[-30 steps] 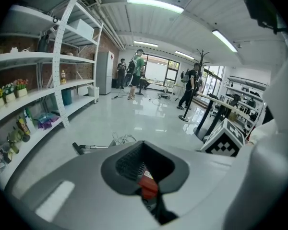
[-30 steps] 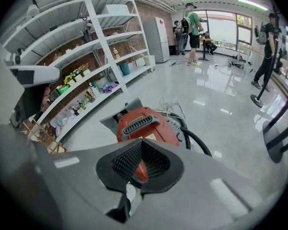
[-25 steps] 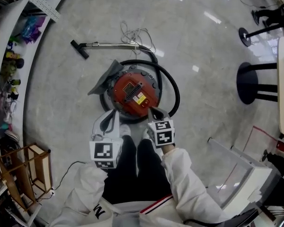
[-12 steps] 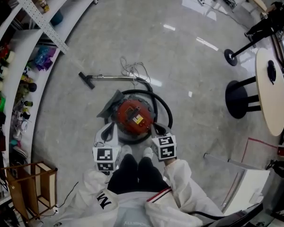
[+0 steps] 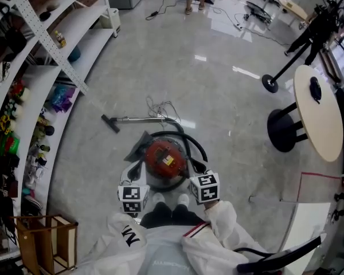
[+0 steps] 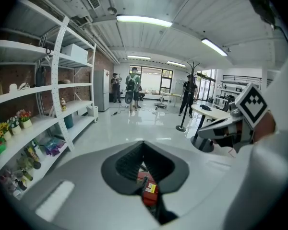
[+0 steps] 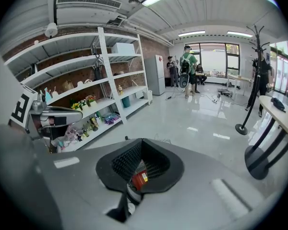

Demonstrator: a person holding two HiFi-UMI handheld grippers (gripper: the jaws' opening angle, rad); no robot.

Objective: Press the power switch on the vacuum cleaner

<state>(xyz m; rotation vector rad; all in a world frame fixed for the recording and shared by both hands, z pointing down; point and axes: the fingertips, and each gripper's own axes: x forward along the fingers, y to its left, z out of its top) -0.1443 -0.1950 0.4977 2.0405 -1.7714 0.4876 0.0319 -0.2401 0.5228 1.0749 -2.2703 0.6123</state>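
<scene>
Red vacuum cleaner (image 5: 164,158): on the floor (image 5: 229,85), just ahead of the person's shoes, with a black hose (image 5: 198,144) looped round it and a metal wand (image 5: 142,119) lying beyond. Left hand-held gripper (image 5: 131,173): by its near left edge, jaws closed tip to tip, gripping nothing; I see the red top through the hollow behind the tips. Right hand-held gripper (image 5: 198,168): by the near right edge, likewise closed and empty. Shelves (image 5: 23,96): left side.
</scene>
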